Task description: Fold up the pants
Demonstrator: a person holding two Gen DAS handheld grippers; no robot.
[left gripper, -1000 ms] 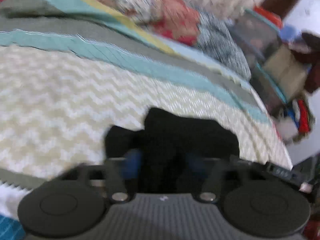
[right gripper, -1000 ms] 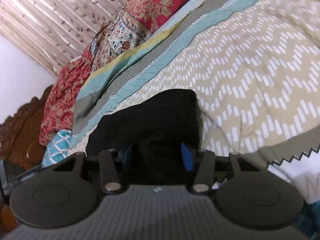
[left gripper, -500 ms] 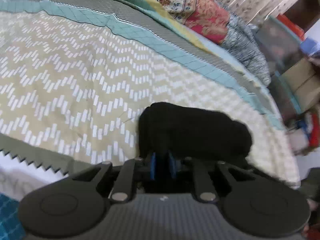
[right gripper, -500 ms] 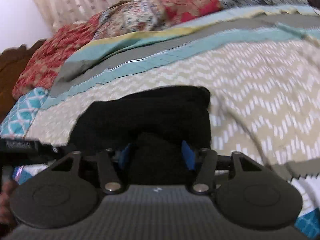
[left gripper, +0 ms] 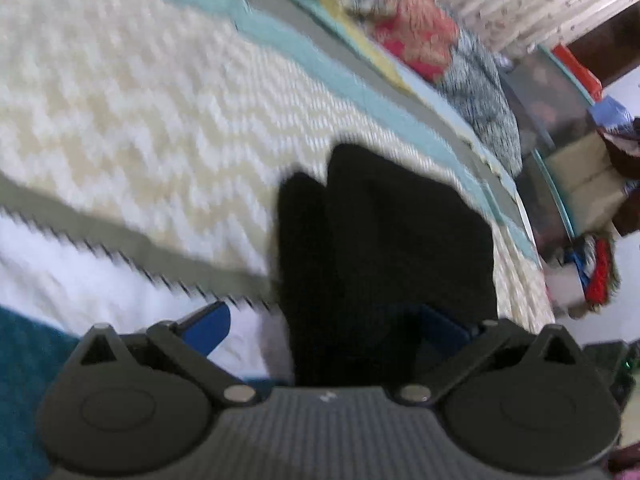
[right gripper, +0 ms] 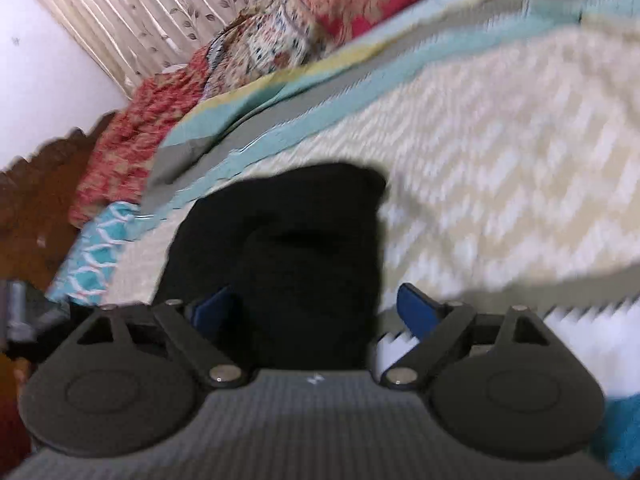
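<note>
The black pants (left gripper: 384, 232) lie bunched in a folded heap on the chevron bedspread (left gripper: 120, 112). In the left wrist view my left gripper (left gripper: 324, 322) is open, its blue fingers (left gripper: 208, 326) spread wide on either side of the near end of the pants. In the right wrist view the pants (right gripper: 288, 236) lie right in front of my right gripper (right gripper: 316, 312), which is open too, its blue fingers (right gripper: 416, 312) wide apart beside the cloth. Both views are blurred by motion.
The bedspread (right gripper: 500, 168) has teal and grey border stripes. Red floral pillows (right gripper: 280, 40) lie at the head of the bed before a curtain (right gripper: 140, 8). A wooden headboard (right gripper: 32, 200) stands on the left. Boxes and clutter (left gripper: 580, 152) stand beside the bed.
My left gripper was shut on the pants half a second ago and has opened wide. My right gripper has opened wider. Both cameras have swung and the views blurred.
</note>
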